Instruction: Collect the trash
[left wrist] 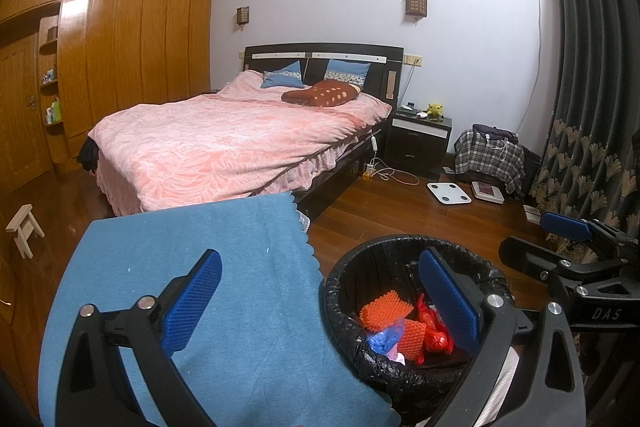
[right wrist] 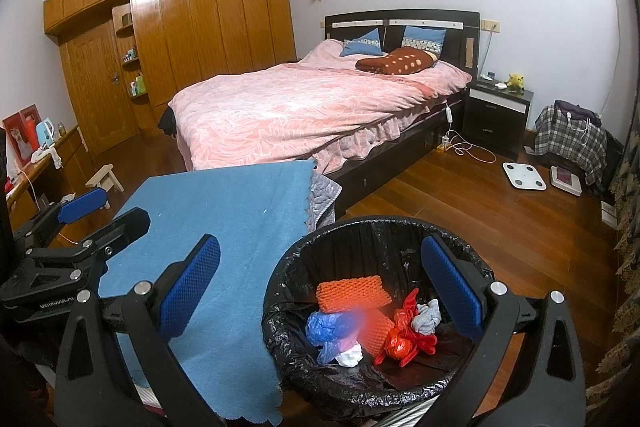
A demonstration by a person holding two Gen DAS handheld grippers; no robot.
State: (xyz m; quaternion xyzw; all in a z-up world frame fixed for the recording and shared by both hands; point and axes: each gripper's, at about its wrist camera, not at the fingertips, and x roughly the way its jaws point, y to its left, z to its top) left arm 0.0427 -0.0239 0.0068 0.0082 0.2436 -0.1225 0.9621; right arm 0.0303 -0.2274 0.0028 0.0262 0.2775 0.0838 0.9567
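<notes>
A round bin with a black liner (left wrist: 344, 307) (right wrist: 288, 307) stands on the floor right of a table under a blue cloth (left wrist: 224, 267) (right wrist: 224, 227). In the bin lie orange foam netting (left wrist: 384, 311) (right wrist: 348, 293), a red plastic bag (left wrist: 434, 335) (right wrist: 404, 339), a blue bag (left wrist: 384, 337) (right wrist: 328, 327), and white and grey crumpled pieces (right wrist: 428, 319). My left gripper (left wrist: 320, 303) is open and empty, above the cloth edge and bin. My right gripper (right wrist: 320, 291) is open and empty over the bin; it also shows in the left wrist view (left wrist: 548, 239).
A bed with a pink cover (left wrist: 240, 139) (right wrist: 312, 107) stands behind the table. A black nightstand (left wrist: 420, 143), white scales (left wrist: 448, 193) (right wrist: 524, 175) and a plaid-covered pile (left wrist: 490, 155) lie right. A small wooden stool (left wrist: 24, 231) and wardrobe (right wrist: 180, 35) are left.
</notes>
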